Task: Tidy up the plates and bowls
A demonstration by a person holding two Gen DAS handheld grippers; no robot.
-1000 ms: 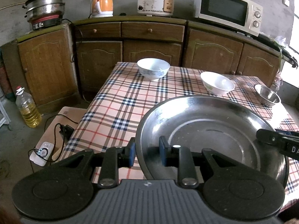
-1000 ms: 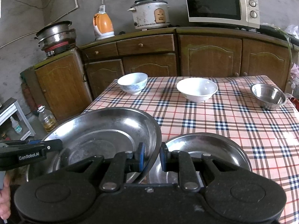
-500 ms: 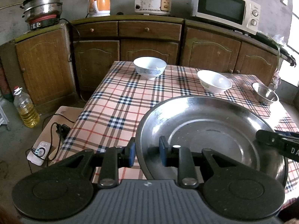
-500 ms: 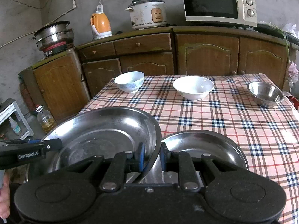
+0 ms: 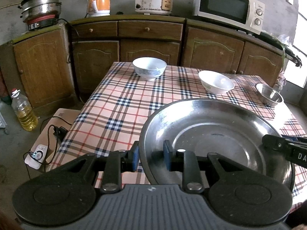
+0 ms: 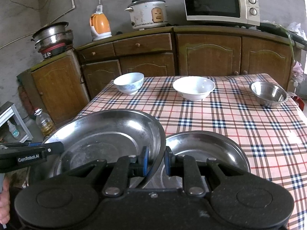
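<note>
A large steel plate (image 5: 220,134) is held by both grippers over the near end of the checked table (image 5: 119,103). My left gripper (image 5: 150,158) is shut on its left rim. My right gripper (image 6: 155,161) is shut on its right rim, and the plate (image 6: 99,134) tilts up there. A smaller steel plate (image 6: 207,149) lies on the table just right of it, partly under that rim. At the far side stand a blue-patterned bowl (image 5: 149,68), a white bowl (image 5: 215,81) and a small steel bowl (image 5: 268,94).
Wooden cabinets (image 6: 209,55) run behind the table, carrying a microwave (image 6: 220,2), a rice cooker (image 6: 147,13), an orange kettle (image 6: 100,25) and stacked pots (image 6: 52,36). An oil bottle (image 5: 24,112) and a power strip (image 5: 37,155) sit on the floor at left.
Both grippers keep their hold on the large plate. The views have drifted only slightly and nothing on the table has moved.
</note>
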